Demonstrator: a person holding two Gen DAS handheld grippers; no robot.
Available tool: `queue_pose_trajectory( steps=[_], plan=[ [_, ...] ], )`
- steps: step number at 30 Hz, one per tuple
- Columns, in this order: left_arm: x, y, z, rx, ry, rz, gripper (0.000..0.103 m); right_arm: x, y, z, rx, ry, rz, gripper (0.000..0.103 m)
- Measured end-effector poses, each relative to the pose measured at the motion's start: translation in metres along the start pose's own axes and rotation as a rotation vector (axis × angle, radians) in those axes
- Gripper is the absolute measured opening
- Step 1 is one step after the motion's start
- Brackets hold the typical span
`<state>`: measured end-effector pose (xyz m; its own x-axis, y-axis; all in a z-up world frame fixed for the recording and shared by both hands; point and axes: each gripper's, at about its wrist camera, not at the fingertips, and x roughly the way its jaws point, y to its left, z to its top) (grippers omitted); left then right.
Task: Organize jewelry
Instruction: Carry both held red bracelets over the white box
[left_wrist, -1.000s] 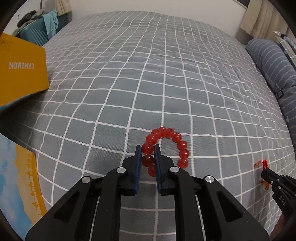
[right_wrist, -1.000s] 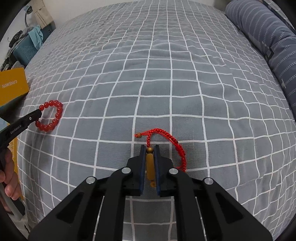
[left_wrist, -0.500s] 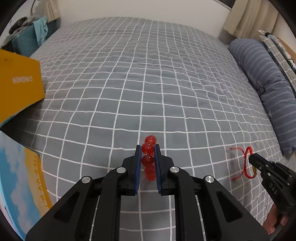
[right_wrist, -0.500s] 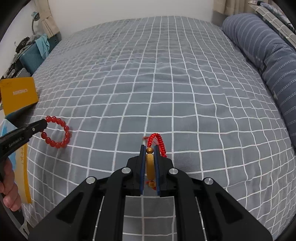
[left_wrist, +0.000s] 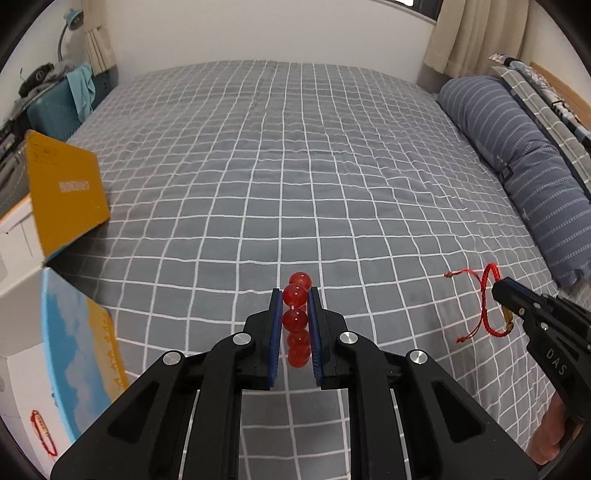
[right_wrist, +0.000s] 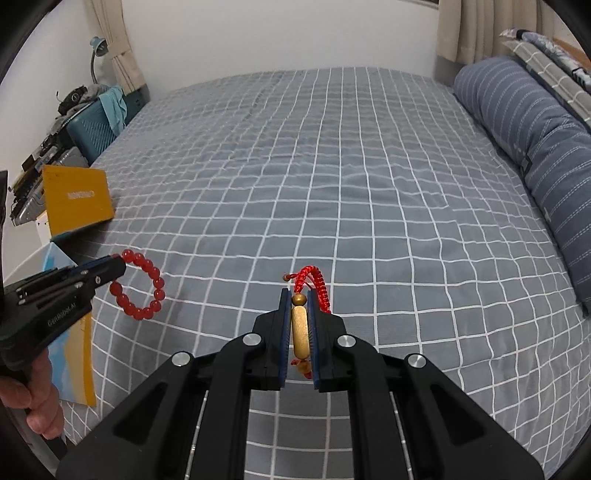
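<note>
My left gripper (left_wrist: 293, 295) is shut on a red bead bracelet (left_wrist: 295, 319) and holds it above the grey checked bed; the bracelet hangs as a ring in the right wrist view (right_wrist: 142, 290). My right gripper (right_wrist: 299, 295) is shut on the yellow bar bead of a red cord bracelet (right_wrist: 300, 330), also lifted off the bed. The cord bracelet dangles from the right gripper in the left wrist view (left_wrist: 487, 306). A box with a blue and yellow lid (left_wrist: 74, 347) lies at the lower left, with another red cord bracelet (left_wrist: 42, 432) in it.
An orange box flap (left_wrist: 64, 192) stands at the bed's left edge. A striped blue pillow (left_wrist: 524, 166) lies along the right side. A teal case (right_wrist: 94, 131) and a lamp stand beside the bed at the far left.
Both grippers have lifted their bracelets off the bed and risen. The view now takes in the wall and curtains.
</note>
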<state>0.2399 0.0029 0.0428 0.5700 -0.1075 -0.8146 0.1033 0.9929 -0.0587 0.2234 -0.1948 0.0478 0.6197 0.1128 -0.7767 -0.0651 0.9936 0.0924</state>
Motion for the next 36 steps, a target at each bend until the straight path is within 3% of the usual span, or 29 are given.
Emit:
queue_pose_trajectory(
  steps=[9, 18, 36],
  plan=[
    [-0.035, 0.014, -0.022, 0.012, -0.002, -0.006, 0.013, -0.027, 0.031, -0.011, -0.011, -0.032, 0.031, 0.008],
    [-0.077, 0.046, -0.040, -0.014, -0.028, 0.001, 0.013, -0.044, 0.088, -0.014, -0.069, -0.048, 0.087, 0.008],
    [-0.162, 0.168, -0.063, -0.155, -0.109, 0.165, 0.013, -0.059, 0.245, -0.001, -0.234, -0.057, 0.277, 0.008]
  ],
)
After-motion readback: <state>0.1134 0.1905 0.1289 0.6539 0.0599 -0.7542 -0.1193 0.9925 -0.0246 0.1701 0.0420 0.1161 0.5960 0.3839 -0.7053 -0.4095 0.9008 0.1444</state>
